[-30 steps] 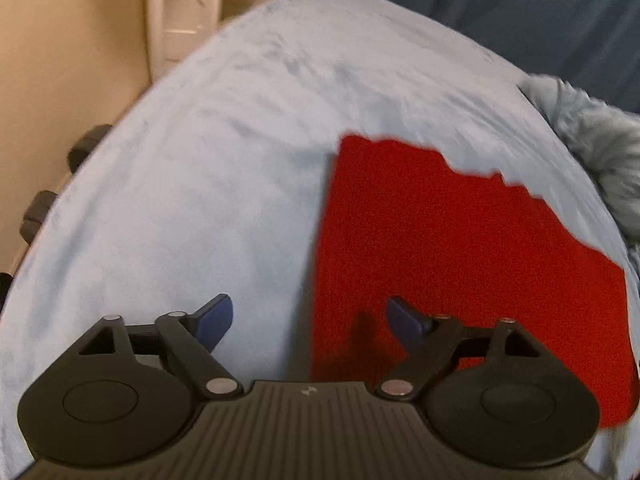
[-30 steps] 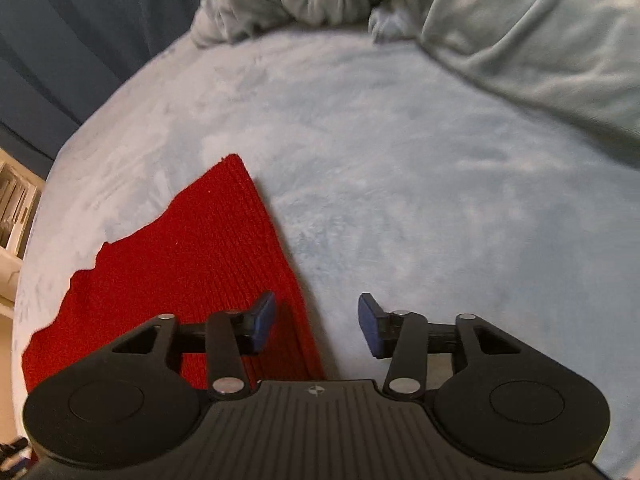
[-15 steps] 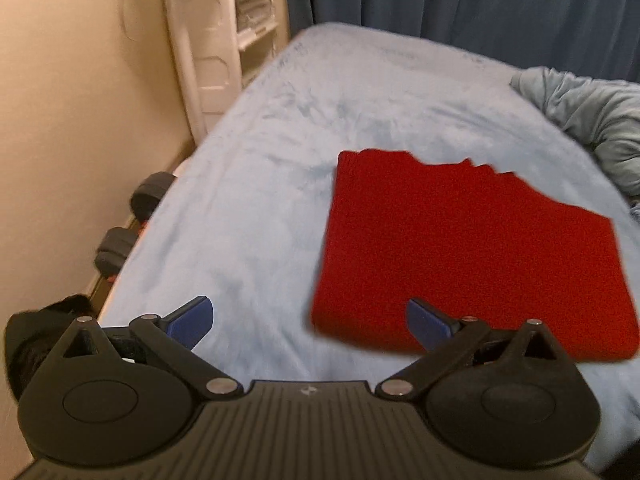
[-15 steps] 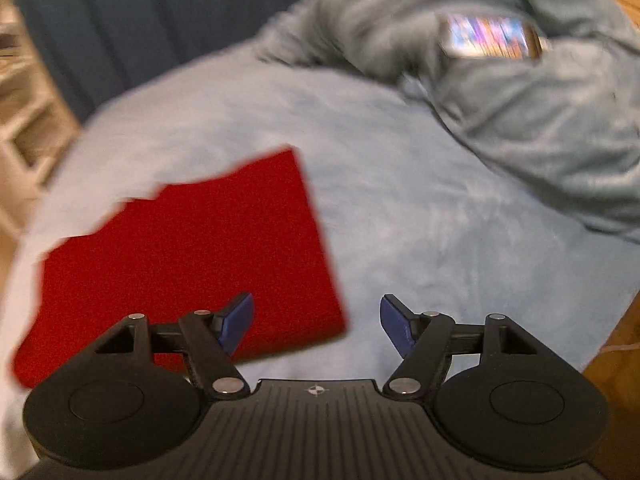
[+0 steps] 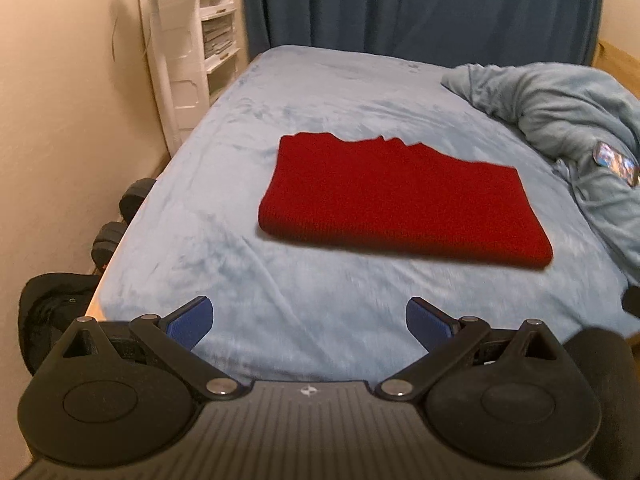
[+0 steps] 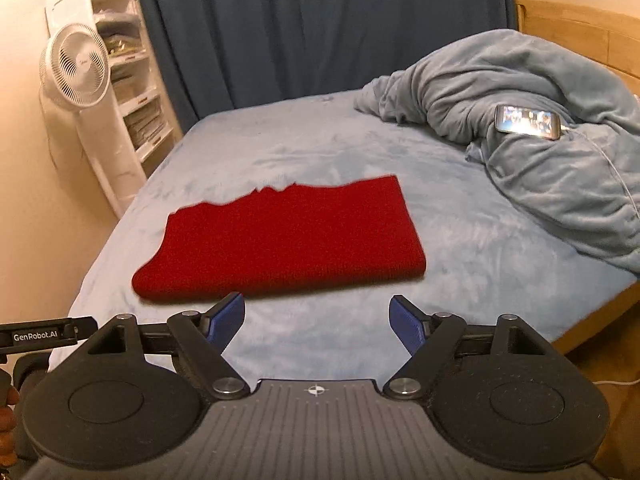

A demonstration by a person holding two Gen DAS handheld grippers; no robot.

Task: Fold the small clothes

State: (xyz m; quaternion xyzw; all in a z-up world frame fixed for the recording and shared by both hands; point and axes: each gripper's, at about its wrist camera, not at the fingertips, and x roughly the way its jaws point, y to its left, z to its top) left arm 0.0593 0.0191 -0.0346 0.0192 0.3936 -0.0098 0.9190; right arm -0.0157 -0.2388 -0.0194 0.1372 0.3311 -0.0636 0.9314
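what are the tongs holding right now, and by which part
Nothing. Both the left tongs and the right tongs are open and empty, above bare bedsheet; the folded red knit garment lies apart, untouched.

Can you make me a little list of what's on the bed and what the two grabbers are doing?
clothing: red knitted garment, folded flat into a rectangle
surface: light blue fleece-covered bed
also on bed: rumpled grey-blue blanket with a lit smartphone lying on it
left gripper: jaws open, nothing between them, off the garment
right gripper: jaws just opening, empty, off the garment
beside bed: white standing fan
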